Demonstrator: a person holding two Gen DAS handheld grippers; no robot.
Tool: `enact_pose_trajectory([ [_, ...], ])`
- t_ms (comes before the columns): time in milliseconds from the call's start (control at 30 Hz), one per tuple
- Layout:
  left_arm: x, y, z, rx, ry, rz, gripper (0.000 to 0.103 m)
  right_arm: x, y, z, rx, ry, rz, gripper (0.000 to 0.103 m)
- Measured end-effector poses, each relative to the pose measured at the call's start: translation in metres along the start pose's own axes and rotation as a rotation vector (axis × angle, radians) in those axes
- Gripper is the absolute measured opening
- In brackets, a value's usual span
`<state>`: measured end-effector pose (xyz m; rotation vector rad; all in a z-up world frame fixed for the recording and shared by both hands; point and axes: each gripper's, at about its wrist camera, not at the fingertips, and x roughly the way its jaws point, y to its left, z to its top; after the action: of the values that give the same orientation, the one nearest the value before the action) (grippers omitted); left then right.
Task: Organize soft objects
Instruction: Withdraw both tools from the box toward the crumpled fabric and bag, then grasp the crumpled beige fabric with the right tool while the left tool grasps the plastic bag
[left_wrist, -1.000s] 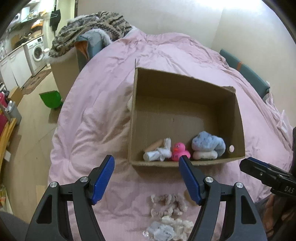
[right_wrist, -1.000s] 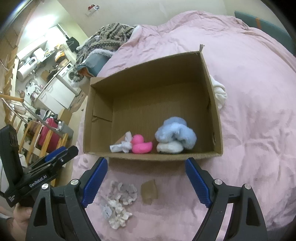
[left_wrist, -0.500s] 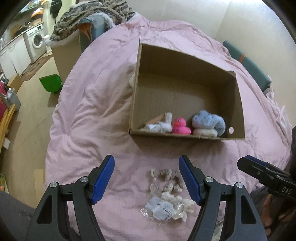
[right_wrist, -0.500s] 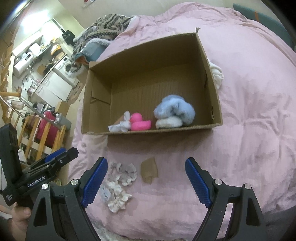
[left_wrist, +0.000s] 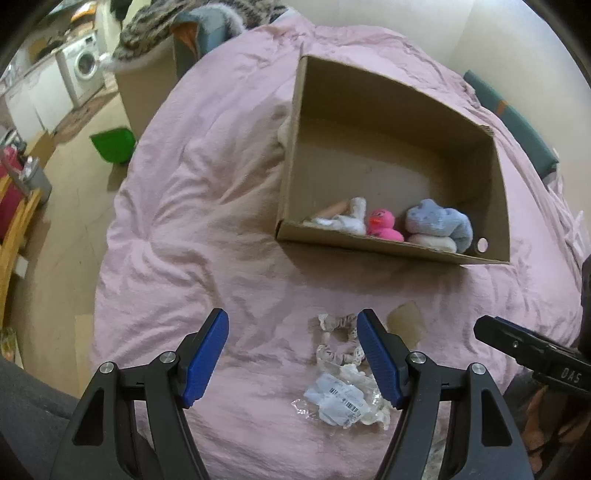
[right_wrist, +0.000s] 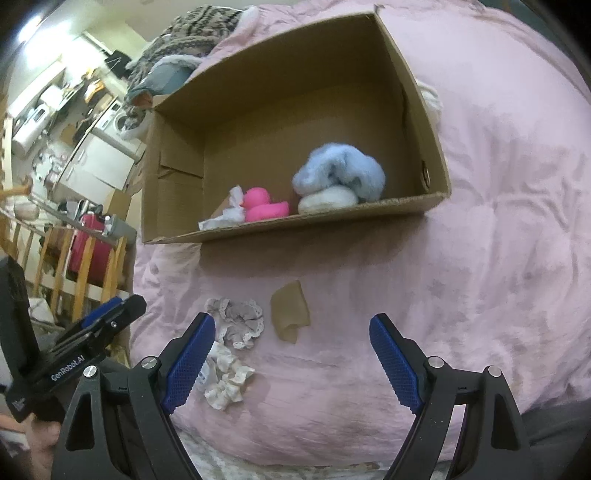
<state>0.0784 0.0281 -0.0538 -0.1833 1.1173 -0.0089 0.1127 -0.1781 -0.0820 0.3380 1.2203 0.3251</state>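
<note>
Holding both grippers over the pink duvet, nothing in either one. My left gripper has its jaws spread wide, empty; right gripper same, wide apart and empty. Cardboard box sits on the duvet ahead of both, top open. Along its near wall, in a row: a white cloth bundle with a tan tube-like piece behind it, pink rubber duck just beside that, then a fluffy blue sock ball resting on a white one. Loose items lie on the duvet between box and grippers: grey lace-edged scrunchie, a white ruffled scrunchie touching its near side, and a crinkled clear packet with a barcode label against the white one. Tan folded piece lies just beside the grey scrunchie, apart from the box. In the left wrist view, the right pad overlaps the scrunchies; cannot tell if it touches them. Something white pokes out from behind the box's far side wall. Washing machine and green bin off to my left on the floor.
</note>
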Motion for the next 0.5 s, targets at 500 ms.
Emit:
enact_pose_trajectory([
  [500,0.055,-0.024,-0.030,0.088,0.306,-0.060,0.069,0.019,-0.012,0.004,0.059,0.060,-0.031,0.091],
])
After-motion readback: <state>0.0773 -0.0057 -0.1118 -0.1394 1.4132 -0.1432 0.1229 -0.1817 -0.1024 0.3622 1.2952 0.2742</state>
